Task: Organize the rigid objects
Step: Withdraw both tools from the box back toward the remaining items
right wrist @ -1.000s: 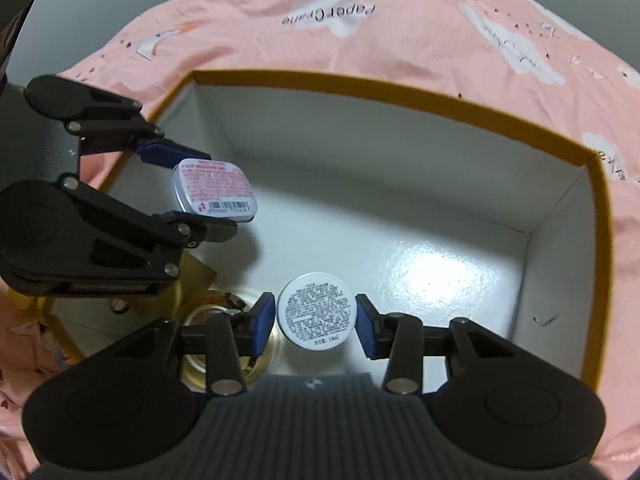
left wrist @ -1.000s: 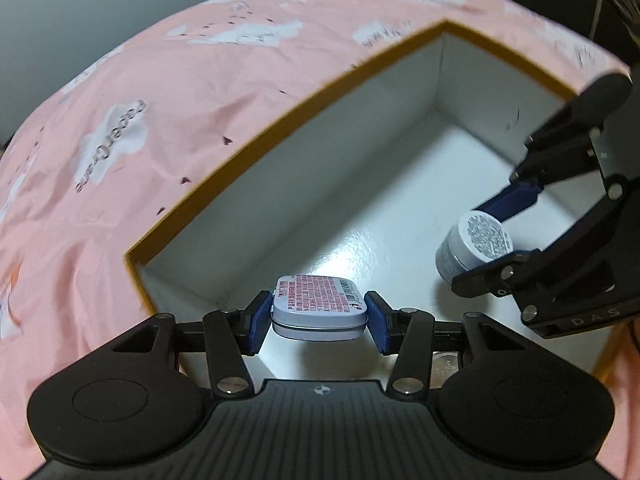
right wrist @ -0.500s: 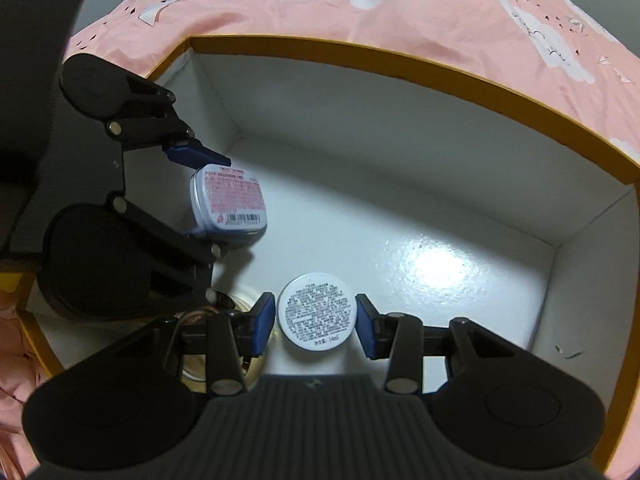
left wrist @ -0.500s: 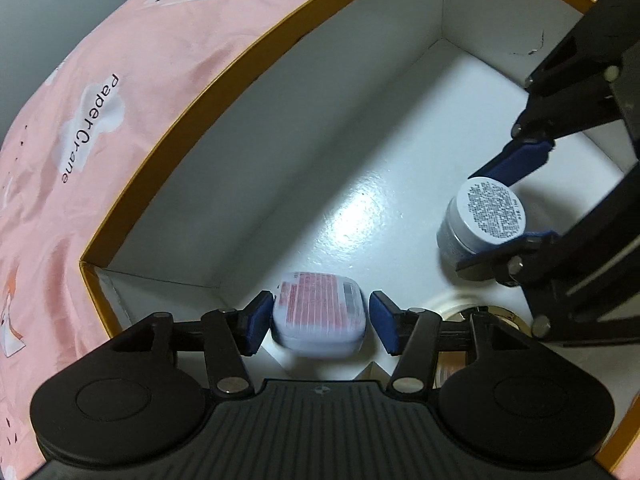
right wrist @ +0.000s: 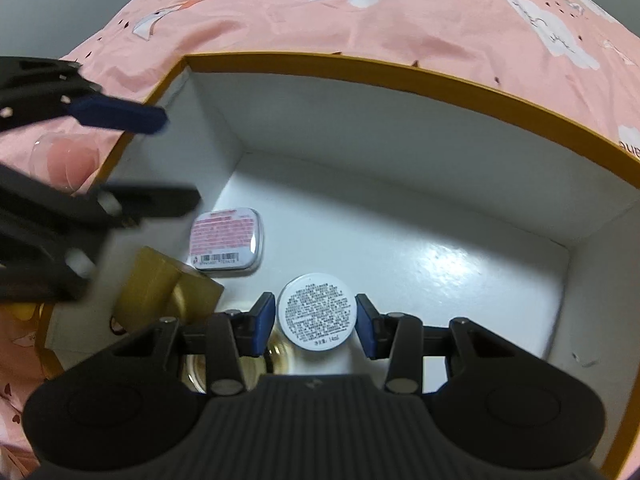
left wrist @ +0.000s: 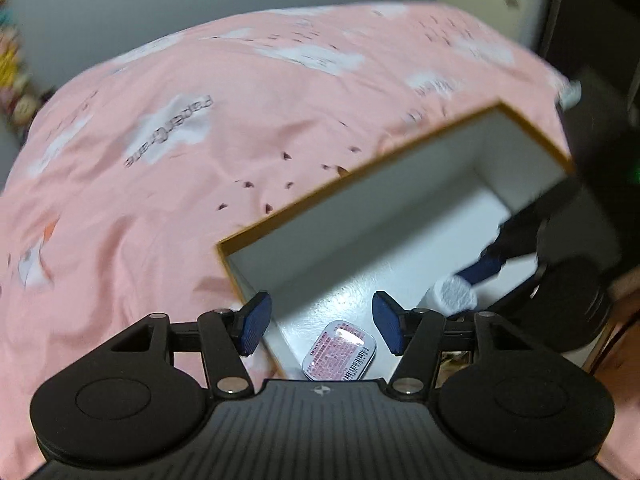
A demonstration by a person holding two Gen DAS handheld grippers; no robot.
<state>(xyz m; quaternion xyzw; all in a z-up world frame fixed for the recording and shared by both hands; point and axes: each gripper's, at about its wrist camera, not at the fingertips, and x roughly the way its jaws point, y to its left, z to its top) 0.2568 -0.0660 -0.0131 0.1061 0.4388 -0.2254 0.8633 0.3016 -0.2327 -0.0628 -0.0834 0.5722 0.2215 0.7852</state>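
A small flat tin with a pink label point(left wrist: 340, 356) point(right wrist: 227, 245) lies on the white floor of an open box with a mustard rim point(left wrist: 360, 178) point(right wrist: 400, 70). My left gripper point(left wrist: 320, 326) is open and empty, raised above the tin near the box's corner; it also shows blurred in the right wrist view point(right wrist: 132, 156). A small round white jar point(right wrist: 317, 311) point(left wrist: 454, 298) stands on the box floor between the blue pads of my right gripper point(right wrist: 316, 322). A narrow gap shows on each side of the jar.
The box sits on a pink cloth printed with white clouds point(left wrist: 160, 160) point(right wrist: 360, 12). A gold boxy item point(right wrist: 168, 292) and a glass item point(right wrist: 276, 356) lie in the box's near left part. A clear round lid point(right wrist: 66, 162) lies on the cloth outside the box.
My left gripper opened and let go of the tin, which now lies on the box floor, then rose up and back. My right gripper lowered the jar to the floor and its jaws widened slightly.
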